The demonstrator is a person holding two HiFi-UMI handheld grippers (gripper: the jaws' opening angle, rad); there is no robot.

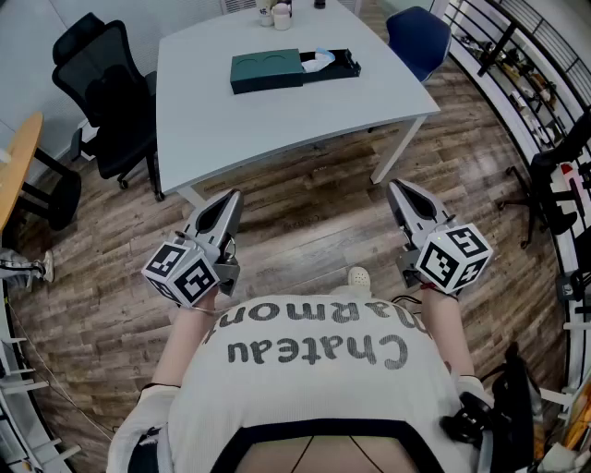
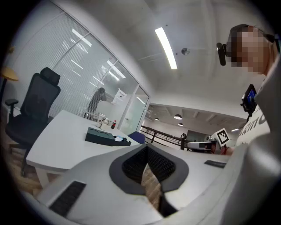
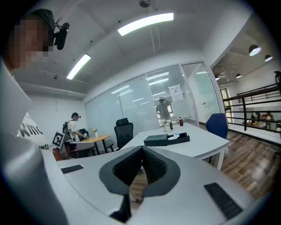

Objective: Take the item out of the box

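On the white table [image 1: 203,120] lies a dark green box [image 1: 267,71], its black tray [image 1: 340,65] slid out to the right with a pale item [image 1: 319,57] in it. The box also shows in the left gripper view [image 2: 102,136] and the right gripper view [image 3: 166,139]. Both grippers hang low over the wooden floor, well short of the table. My left gripper [image 1: 234,197] is shut and empty, its tips meeting [image 2: 147,148]. My right gripper [image 1: 395,188] is shut too, with nothing between its jaws [image 3: 141,149].
A black office chair [image 1: 106,88] stands left of the table and a blue chair [image 1: 417,37] at its far right corner. Cups and a bottle [image 1: 275,13] sit at the far edge. A wooden desk [image 1: 18,162] is at left, a railing [image 1: 517,55] at right. A person [image 3: 72,127] stands behind.
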